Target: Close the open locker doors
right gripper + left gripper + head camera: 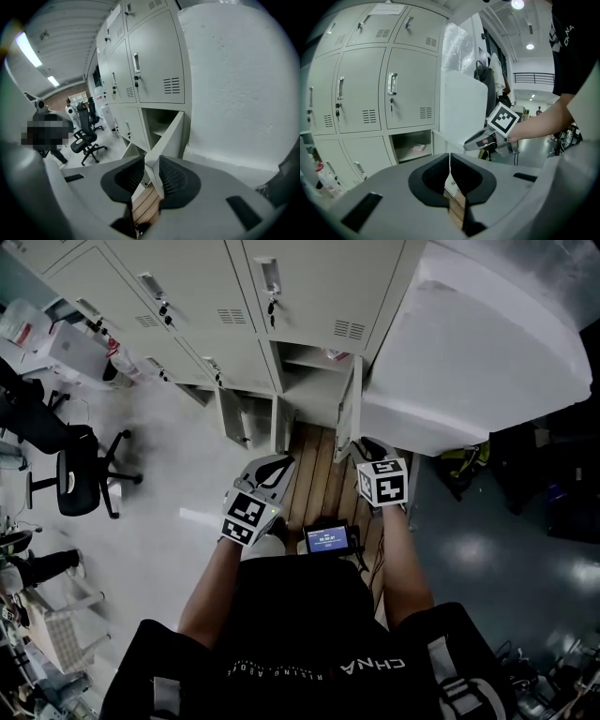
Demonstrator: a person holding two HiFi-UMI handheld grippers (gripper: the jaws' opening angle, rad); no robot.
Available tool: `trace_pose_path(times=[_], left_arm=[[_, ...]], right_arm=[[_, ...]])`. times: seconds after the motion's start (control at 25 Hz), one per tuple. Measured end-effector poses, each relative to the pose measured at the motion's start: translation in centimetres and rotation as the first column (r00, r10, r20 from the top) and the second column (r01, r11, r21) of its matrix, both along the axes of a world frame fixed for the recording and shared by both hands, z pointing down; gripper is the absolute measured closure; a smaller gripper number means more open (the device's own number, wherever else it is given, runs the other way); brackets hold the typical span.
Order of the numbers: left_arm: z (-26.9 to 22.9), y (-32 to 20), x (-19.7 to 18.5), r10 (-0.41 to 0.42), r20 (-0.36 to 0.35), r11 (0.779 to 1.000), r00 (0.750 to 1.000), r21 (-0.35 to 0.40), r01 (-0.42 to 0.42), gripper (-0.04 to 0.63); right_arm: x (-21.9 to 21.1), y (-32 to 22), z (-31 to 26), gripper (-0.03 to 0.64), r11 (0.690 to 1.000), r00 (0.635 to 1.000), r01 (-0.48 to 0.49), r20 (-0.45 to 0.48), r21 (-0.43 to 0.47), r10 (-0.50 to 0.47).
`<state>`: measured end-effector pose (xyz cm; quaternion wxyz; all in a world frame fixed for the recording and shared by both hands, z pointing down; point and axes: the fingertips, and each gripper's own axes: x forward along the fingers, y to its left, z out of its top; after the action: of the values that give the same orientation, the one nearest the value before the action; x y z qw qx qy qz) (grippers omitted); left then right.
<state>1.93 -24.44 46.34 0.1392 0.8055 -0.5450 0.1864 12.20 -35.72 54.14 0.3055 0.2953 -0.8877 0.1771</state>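
Locker door [171, 136] in R gripper [151, 165] jaws | L gripper [450, 160] closed | shirt [375, 664]: "CHNA"

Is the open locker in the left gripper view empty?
No, a pinkish item lies on the shelf inside the locker.

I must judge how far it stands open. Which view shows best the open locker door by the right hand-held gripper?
The right gripper view: the open locker door shows its face, down to the right hand-held gripper. The head view shows it edge-on; the left gripper view shows only a thin strip of it.
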Motion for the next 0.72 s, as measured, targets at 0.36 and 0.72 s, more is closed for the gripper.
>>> trace_pose_path(times=[0.36, 0.72], left_arm=[[0.1, 0.3, 0.2, -0.033, 0.01, 0.999, 0.999, -0.002, 0.033, 0.574], [1.1, 0.7, 1.2, -0.03, 0.073, 0.999, 0.997, -0.008, 0.031, 0.574]], right_arm=[[-0.6, 0.4, 0.1, 0.514, 0.998, 0.998, 0.063, -0.006, -0.015, -0.063], [-0.7, 0.6, 0.1, 0.531, 0.996, 0.996, 0.092, -0.006, -0.02, -0.092]])
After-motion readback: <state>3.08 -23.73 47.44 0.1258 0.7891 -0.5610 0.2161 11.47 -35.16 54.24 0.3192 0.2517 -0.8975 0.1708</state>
